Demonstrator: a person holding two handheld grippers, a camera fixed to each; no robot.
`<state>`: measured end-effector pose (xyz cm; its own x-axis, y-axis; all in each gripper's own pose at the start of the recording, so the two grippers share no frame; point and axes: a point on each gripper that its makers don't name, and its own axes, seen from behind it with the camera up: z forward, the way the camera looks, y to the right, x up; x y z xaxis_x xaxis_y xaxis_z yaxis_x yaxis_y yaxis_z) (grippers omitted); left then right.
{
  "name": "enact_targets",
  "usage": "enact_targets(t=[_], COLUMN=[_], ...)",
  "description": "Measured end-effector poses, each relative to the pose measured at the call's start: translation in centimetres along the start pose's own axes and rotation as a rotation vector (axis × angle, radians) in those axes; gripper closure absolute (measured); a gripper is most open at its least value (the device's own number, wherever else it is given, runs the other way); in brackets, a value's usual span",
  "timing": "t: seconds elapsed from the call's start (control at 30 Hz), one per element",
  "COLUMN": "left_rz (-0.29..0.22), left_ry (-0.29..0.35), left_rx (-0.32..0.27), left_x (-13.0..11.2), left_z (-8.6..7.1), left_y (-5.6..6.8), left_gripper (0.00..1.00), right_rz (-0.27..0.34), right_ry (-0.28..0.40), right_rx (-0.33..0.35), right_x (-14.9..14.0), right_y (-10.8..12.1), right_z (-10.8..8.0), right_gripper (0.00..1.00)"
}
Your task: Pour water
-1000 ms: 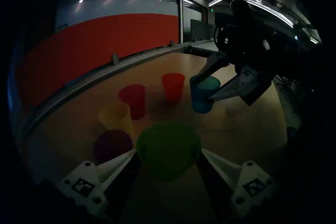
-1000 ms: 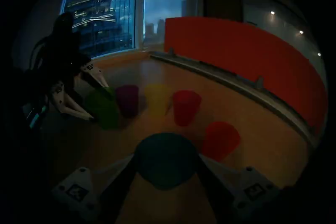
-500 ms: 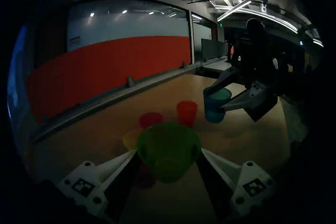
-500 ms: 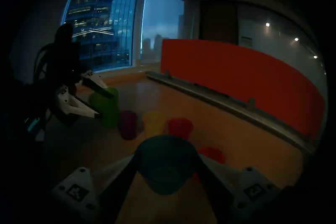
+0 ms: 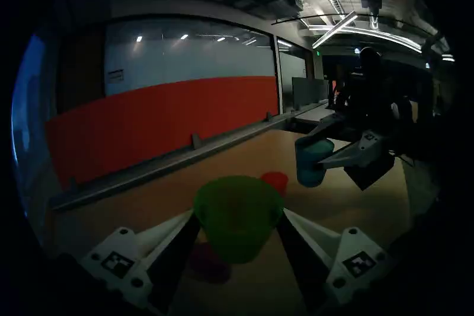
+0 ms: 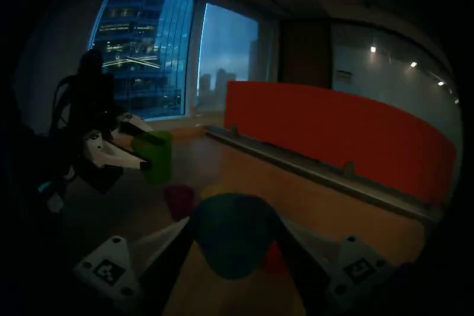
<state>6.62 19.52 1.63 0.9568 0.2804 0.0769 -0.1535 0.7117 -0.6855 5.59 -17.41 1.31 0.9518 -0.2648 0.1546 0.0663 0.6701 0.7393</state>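
Holding a green cup [image 5: 238,230] upright between both fingers, your left gripper [image 5: 237,214] has it raised above the wooden worktop [image 5: 361,197]. Your right gripper [image 6: 235,222] clamps a blue cup [image 6: 232,248] the same way, also off the surface. A red cup [image 5: 274,181] stands on the worktop beyond the green one. A dark purple cup [image 5: 206,262] sits nearer the worktop's near edge. The room is dim, and you cannot tell whether either held cup contains water.

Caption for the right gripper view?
Right gripper holds a teal cup over the table; left gripper holds a green cup.
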Motion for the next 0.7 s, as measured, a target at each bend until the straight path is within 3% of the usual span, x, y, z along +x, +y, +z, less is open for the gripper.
enact_targets(t=[0.37, 0.7], left_rz=[-0.023, -0.038], left_ry=[0.077, 0.116], left_rx=[0.011, 0.012], left_x=[2.0, 3.1], left_z=[-0.4, -0.9], left_y=[-0.4, -0.5], left_gripper=[0.14, 0.14], right_rz=[0.010, 0.016], right_ry=[0.067, 0.085], right_rx=[-0.007, -0.006], right_x=[1.6, 2.3], right_y=[0.0, -0.1], right_z=[-0.2, 0.1], right_gripper=[0.04, 0.04])
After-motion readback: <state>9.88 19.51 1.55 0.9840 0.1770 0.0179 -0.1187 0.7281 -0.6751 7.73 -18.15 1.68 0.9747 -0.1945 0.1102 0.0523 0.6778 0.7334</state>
